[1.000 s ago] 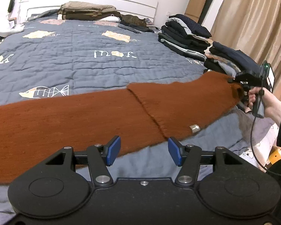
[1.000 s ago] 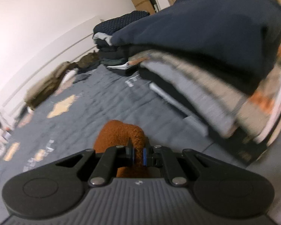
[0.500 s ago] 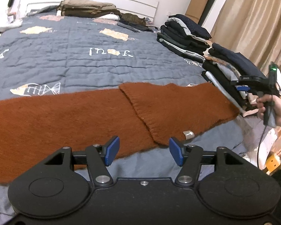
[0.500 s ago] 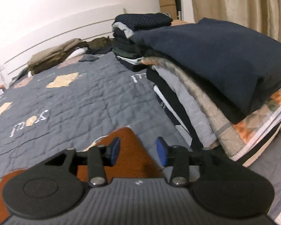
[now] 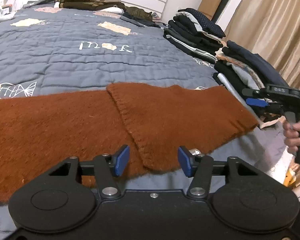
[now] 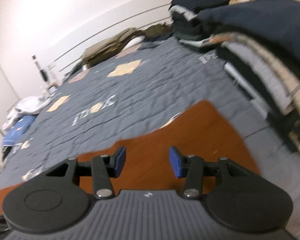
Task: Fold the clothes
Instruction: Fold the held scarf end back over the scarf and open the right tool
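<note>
Rust sweater [image 5: 130, 120] flat along near edge of bed [image 5: 90, 60], 1 part lapped over body.
Partly folded at most; more folds likely left.
Left claw [image 5: 153, 161] spread, empty, above sweater hem.
Right claw [image 6: 148, 161] spread, empty, over sweater end.
Folded stacks [image 5: 194, 34] right of sweater; curtain [image 5: 270, 20] beyond.

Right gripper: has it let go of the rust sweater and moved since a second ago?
Yes. The right gripper has opened, released the rust sweater and drawn back from the folded clothes stack.
</note>
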The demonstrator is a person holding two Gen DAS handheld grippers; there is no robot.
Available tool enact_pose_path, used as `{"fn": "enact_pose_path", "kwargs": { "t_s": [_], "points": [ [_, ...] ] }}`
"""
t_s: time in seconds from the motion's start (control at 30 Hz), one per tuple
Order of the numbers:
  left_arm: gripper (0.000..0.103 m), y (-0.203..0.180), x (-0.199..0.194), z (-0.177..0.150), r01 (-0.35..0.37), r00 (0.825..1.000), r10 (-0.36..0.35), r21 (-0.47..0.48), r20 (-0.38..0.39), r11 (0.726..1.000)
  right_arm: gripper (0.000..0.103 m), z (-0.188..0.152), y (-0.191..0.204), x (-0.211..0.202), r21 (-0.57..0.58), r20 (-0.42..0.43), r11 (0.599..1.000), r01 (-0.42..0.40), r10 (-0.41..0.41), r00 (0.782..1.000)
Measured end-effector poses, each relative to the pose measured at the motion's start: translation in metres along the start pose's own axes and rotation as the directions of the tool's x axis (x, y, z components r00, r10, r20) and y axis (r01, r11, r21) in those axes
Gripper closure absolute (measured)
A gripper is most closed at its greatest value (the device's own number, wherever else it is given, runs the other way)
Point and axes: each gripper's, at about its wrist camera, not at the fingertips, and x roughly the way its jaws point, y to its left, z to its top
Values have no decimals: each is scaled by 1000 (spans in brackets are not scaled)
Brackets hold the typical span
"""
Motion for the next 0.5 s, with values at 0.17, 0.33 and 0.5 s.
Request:
{"fn": "enact_pose_path", "kwargs": {
  "t_s": [0.17,0.33,0.5],
  "points": [
    [55,1,13,1,-22,1000,22,-26,-14,999,54,-15,13,-6,-2,-29,997,-74,74,997],
    [55,-1,27,-1,-37,998,36,-20,-45,999,53,-30,27,-14,-17,-50,991,-131,130,990],
    [55,0,31,-2,-45,998,43,-32,-47,998,53,-45,46,-21,-84,-90,981,-173,166,982]
  ]
}}
